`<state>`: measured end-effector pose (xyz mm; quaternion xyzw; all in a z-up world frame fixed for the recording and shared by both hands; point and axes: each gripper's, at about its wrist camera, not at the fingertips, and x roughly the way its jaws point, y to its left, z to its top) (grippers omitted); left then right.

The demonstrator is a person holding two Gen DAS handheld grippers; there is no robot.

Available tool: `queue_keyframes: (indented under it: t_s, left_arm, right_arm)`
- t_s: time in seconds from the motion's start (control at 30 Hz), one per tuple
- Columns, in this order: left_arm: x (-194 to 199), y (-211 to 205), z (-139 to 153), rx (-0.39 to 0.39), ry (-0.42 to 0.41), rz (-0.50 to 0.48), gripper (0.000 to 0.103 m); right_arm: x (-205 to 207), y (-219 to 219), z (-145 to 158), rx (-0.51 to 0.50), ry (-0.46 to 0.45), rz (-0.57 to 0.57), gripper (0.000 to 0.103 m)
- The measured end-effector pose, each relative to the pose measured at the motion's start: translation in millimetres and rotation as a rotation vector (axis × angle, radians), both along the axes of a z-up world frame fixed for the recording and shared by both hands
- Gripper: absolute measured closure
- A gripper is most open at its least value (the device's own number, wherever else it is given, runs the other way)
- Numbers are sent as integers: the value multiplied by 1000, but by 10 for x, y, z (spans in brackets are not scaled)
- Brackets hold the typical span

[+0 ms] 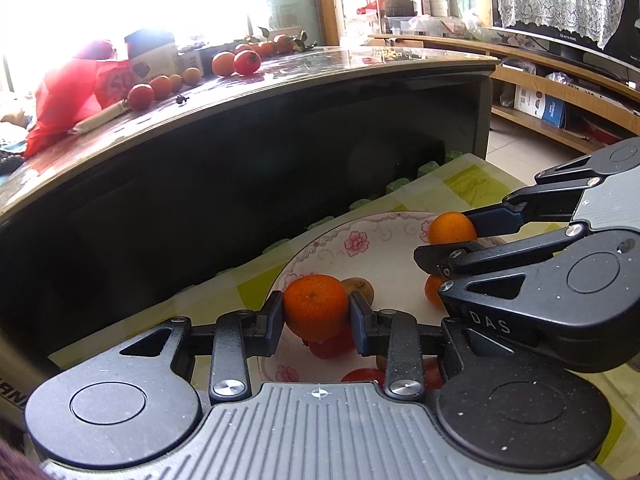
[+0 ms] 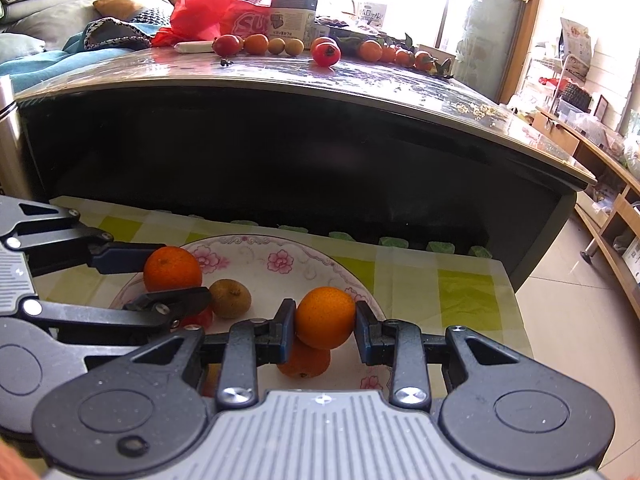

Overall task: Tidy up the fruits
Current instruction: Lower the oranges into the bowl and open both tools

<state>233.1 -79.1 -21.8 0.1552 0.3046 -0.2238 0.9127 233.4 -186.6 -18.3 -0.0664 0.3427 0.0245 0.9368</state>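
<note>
1. Both claws hung over the flowered plate (image 2: 280, 258), which sat on a yellow-checked cloth (image 2: 460, 292) on a low counter. Each gripped a fruit, so the step in hand looked like the placing stage: fruit carried to the plate and about to be set down.
2. The left claw (image 1: 317, 314) was closed partway on an orange (image 1: 316, 306), both pads pressed to its sides. It was held over the near-left part of the plate, clear of the plate floor as far as the left wrist view showed.
3. The right claw (image 2: 325, 320) was closed to a similar width on a second orange (image 2: 325, 317), held above the plate's right side and directly over another orange (image 2: 304, 362) already lying there.
4. Also on the plate lay a brownish kiwi-like fruit (image 2: 231, 298) near its middle and red fruit (image 1: 332, 346) at its near edge.
5. Both held oranges were near-round, with no real long axis. The left one's dimpled end faced up and toward the camera; the right one's stem end could not be made out.
6. Next, I judged, each claw needed to lower to a bare spot on the plate, the right shifting off the orange beneath, then open gently so nothing rolled.
7. More fruit (image 2: 326, 54) sat well beyond the plate on the higher glossy counter (image 2: 360, 80).
</note>
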Motion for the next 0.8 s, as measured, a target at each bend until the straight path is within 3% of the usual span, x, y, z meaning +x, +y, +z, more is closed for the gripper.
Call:
queue_keyframes:
  t_s: [0.8]
  left_arm:
    - [23,7,-21,-12,12,-1,58]
  right_arm:
    - [77,-54,-58,43,51,-28,64]
